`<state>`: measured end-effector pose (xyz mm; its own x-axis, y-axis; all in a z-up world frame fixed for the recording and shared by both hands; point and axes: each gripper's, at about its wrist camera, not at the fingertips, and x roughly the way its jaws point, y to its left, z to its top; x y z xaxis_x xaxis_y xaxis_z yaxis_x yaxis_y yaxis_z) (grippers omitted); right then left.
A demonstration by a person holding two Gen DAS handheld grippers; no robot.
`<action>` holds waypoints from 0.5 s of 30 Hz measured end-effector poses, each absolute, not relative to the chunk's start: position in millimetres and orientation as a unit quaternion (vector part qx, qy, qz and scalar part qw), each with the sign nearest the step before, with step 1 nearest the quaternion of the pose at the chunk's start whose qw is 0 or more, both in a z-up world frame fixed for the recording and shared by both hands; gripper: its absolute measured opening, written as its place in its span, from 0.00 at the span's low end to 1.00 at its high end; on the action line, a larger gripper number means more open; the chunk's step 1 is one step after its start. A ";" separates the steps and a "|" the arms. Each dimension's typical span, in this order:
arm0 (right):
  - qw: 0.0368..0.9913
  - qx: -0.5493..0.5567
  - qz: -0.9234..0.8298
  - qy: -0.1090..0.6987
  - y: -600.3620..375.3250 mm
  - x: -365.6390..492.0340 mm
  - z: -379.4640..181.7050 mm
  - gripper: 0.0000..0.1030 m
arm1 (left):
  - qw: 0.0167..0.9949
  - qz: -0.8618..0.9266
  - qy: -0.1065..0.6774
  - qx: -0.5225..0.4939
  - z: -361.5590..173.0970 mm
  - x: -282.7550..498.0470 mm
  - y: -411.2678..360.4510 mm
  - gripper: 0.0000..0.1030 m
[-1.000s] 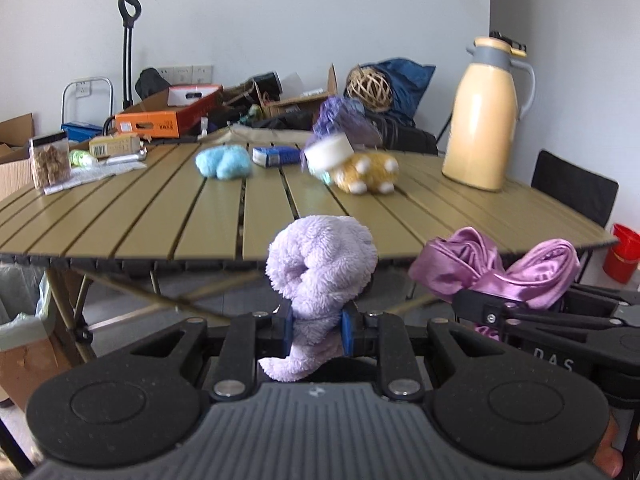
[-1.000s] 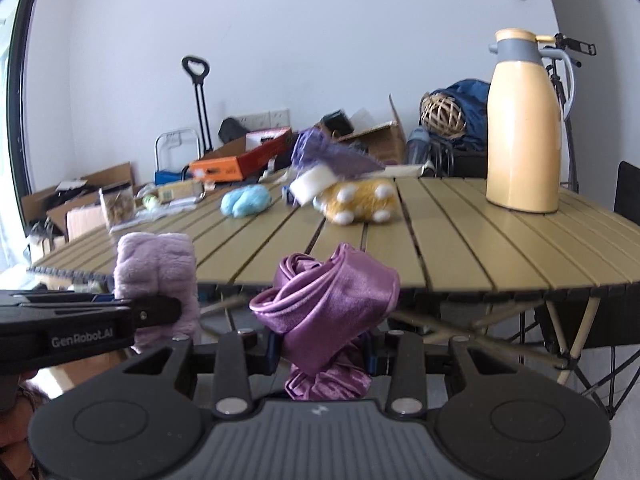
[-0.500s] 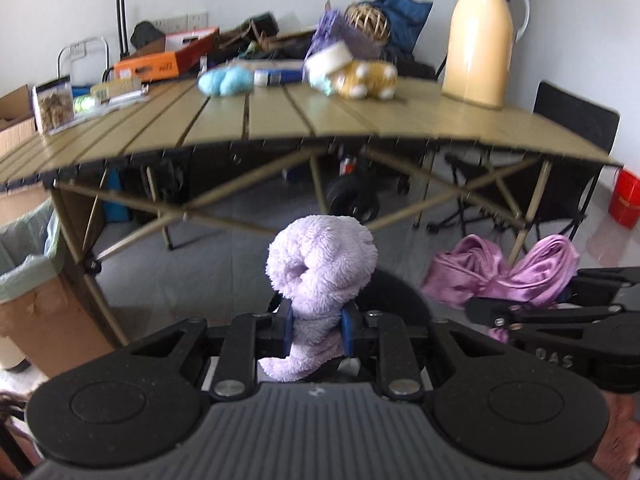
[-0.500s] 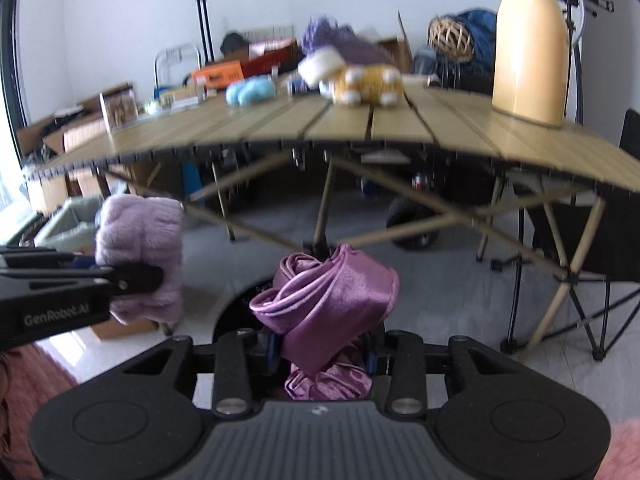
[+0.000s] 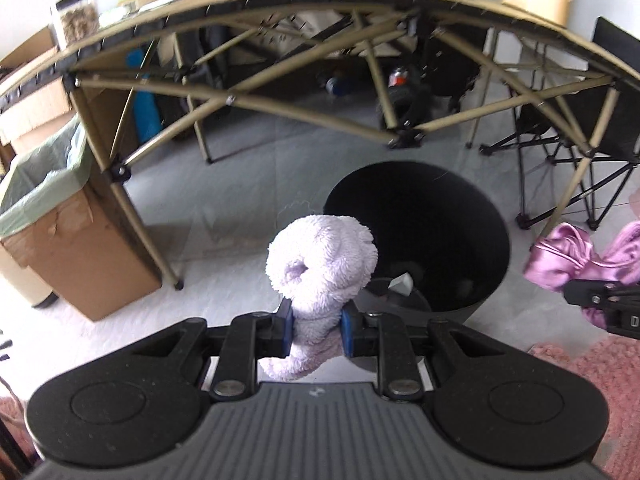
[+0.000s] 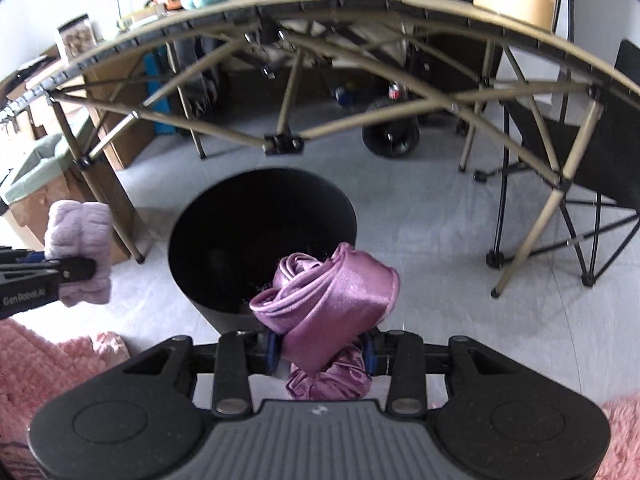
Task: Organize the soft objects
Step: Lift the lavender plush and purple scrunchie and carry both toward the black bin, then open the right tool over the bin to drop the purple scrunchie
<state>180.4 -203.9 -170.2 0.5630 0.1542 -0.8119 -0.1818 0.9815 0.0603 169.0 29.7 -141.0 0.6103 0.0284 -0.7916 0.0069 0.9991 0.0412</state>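
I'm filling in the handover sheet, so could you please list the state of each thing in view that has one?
Left gripper: shut on the fluffy lilac cloth.
Right gripper: shut on the satin cloth.
Black bin: open, on the floor under both cloths; contents too dark to tell.
Lined box: open, green liner in place.
Table: standing, soft toys on top.

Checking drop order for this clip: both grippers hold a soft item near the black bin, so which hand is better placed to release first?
Probably right. Its satin cloth overlaps the black bin mouth in its own view, while the left's fluffy lilac cloth sits at the rim's edge.
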 end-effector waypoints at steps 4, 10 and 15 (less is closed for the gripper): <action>0.876 -0.016 0.088 0.474 -204.6 187.8 -179.7 0.36 | 0.889 0.015 0.458 0.020 -149.9 176.7 33.6 0.22; 0.865 -0.004 0.072 0.497 -215.3 198.3 -193.2 0.36 | 0.879 0.025 0.476 0.012 -158.4 185.8 38.2 0.22; 0.863 0.005 0.063 0.502 -221.6 202.8 -197.2 0.36 | 0.876 0.024 0.482 0.008 -160.3 192.1 38.0 0.22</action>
